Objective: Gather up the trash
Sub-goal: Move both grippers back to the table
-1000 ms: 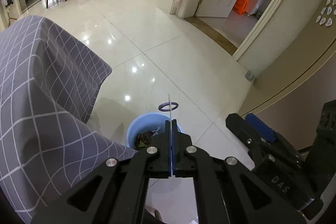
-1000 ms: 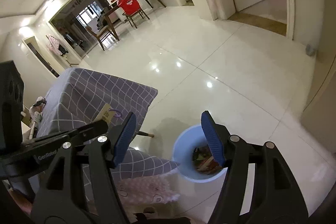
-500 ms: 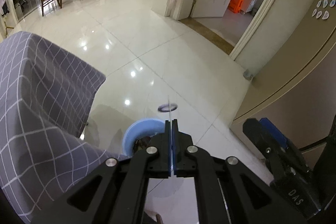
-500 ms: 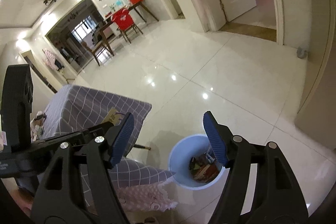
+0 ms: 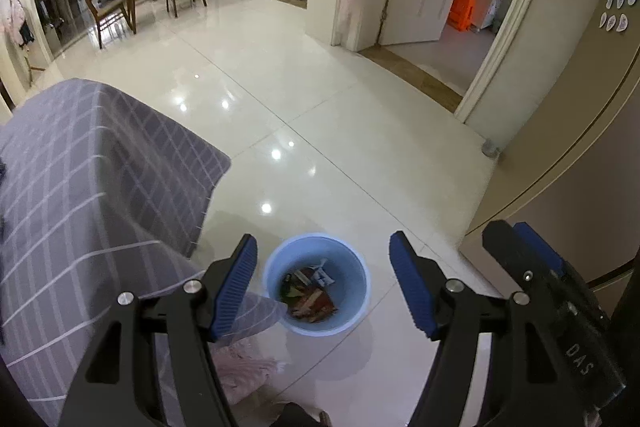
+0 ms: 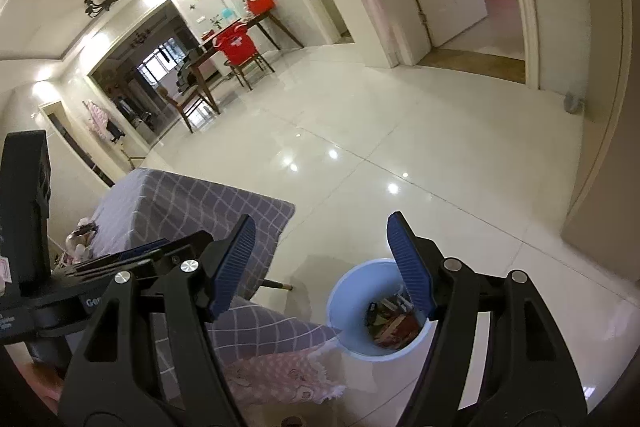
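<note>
left gripper point(image 5: 322, 281) hanging over the blue trash bin point(image 5: 352, 319), jaws just sprung wide, gripping nothing | right gripper point(image 6: 320, 263) gaping empty | wrappers point(image 5: 310, 297) lying inside bin beside the checked tablecloth point(image 5: 100, 187)

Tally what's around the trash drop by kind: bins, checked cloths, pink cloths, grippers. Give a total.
Blue bin, trash inside: 1
Grey checked cloth: 1
Pink cloth beneath the checked one: 1
Grippers: 2, left gripper and right gripper, both open with nothing between the fingers
Total: 5
</note>
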Tool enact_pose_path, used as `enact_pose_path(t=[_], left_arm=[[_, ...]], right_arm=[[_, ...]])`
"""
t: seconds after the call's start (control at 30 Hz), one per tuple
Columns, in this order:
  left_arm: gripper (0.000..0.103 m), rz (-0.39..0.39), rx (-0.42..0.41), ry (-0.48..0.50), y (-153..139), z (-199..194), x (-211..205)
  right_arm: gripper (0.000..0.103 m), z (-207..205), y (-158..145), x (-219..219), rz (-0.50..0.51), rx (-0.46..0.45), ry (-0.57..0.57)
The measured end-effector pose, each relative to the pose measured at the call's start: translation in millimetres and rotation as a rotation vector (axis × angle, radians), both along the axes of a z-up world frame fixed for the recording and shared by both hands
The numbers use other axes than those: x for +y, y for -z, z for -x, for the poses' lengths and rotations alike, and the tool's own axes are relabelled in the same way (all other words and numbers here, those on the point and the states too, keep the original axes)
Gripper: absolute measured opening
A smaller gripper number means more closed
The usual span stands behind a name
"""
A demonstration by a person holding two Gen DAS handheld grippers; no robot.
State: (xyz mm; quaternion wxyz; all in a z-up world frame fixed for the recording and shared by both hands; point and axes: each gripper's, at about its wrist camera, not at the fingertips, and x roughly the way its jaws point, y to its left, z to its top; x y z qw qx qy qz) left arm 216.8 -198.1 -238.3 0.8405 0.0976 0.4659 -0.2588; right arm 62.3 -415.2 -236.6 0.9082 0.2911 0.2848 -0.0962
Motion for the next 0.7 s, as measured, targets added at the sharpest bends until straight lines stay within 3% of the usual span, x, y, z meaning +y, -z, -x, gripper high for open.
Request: enact_pose_path(t=[0.33, 0.7], left_arm=[[0.068, 0.011, -0.123, -0.091, -53, 4, 88], [0.068, 0.008, -0.199, -0.344, -88, -39, 271]], right_arm=[[0.068, -31, -41, 85, 0.049, -0.044, -0.169], [0.068, -120, -74, 253, 0.143, -0.047, -0.492]])
